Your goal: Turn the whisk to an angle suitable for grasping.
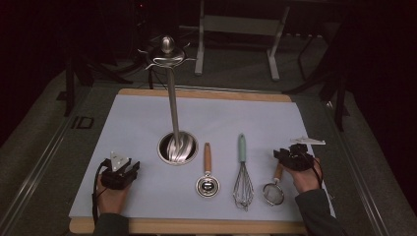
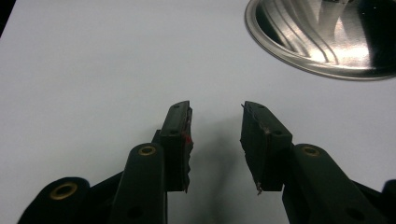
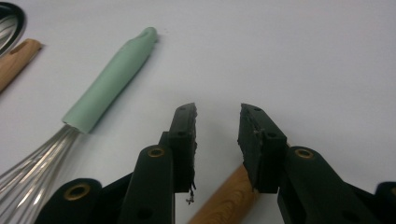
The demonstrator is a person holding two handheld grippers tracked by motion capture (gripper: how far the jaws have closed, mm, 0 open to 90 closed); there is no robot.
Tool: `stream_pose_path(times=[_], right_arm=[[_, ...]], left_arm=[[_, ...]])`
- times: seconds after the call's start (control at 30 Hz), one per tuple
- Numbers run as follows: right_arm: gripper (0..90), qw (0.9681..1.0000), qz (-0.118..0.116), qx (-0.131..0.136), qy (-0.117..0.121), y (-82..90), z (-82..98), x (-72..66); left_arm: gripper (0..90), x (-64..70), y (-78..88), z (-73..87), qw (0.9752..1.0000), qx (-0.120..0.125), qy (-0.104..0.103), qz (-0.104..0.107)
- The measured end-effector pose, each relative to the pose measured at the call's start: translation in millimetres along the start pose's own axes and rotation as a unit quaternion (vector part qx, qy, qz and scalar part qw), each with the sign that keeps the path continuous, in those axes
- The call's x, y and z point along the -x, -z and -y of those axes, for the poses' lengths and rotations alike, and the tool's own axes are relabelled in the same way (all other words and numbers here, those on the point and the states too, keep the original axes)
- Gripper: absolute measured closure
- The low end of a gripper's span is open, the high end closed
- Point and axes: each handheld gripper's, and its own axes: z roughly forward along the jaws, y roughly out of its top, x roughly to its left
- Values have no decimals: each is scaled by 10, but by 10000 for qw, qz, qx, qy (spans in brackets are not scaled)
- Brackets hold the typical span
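Three utensils lie in a row on the pale mat: a scoop with a wooden handle, a whisk with a mint-green handle, and a small strainer with a wooden handle at the right end. In the high view the right gripper hovers at the 12 o'clock end of the strainer's handle, with the mesh bowl at 6 o'clock from it. In the right gripper view its jaws stand apart with a clear gap; the wooden handle runs under and between them near the bottom edge, and whether a pad touches it I cannot tell. The whisk handle lies at 10 o'clock from those jaws.

At 9 o'clock across the mat, the left gripper rests low over bare mat, its jaws spread wide on nothing. From it, the round steel base of the utensil stand sits at 1 o'clock, well clear of the fingertips.
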Motion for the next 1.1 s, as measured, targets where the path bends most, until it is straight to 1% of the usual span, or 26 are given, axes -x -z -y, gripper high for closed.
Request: stream_pose_path(times=[0.13, 0.3, 0.53, 0.63, 0.7, 0.73, 0.77, 0.87, 0.93, 0.97, 1.1], right_arm=[[657, 9998, -112, -109, 141, -25, -65, -44], [650, 9993, -195, -232, 233, -77, -124, -104], [631, 9983, -378, -373, 250, -155, -177, -197], [632, 9976, -537, -414, 158, -190, -197, -226], [633, 9974, -545, -451, 159, -205, -207, -245], [633, 9972, -553, -468, 178, -214, -213, -257], [640, 9968, -577, -507, 234, -242, -229, -309], [631, 9960, -621, -550, 327, -284, -245, -382], [631, 9957, -650, -569, 338, -300, -249, -403], [621, 9948, -777, -603, 276, -336, -257, -429], [620, 9936, -866, -687, 224, -410, -272, -480]], left_arm=[[632, 5, 4, 1, 10000, 15, -42, -21], [632, 6, 4, 1, 10000, 15, -35, -30], [628, 13, 5, 2, 10000, 30, -52, -56], [627, 11, 7, 3, 10000, 27, -48, -50], [626, 10, 7, 3, 10000, 28, -47, -49], [626, 10, 7, 3, 10000, 28, -47, -49], [626, 11, 8, 3, 10000, 31, -43, -49], [624, 10, 7, 3, 10000, 30, -41, -45], [624, 10, 7, 3, 10000, 30, -41, -45], [624, 8, 7, 3, 10000, 29, -34, -40], [623, 9, 6, 3, 10000, 27, -37, -42]])
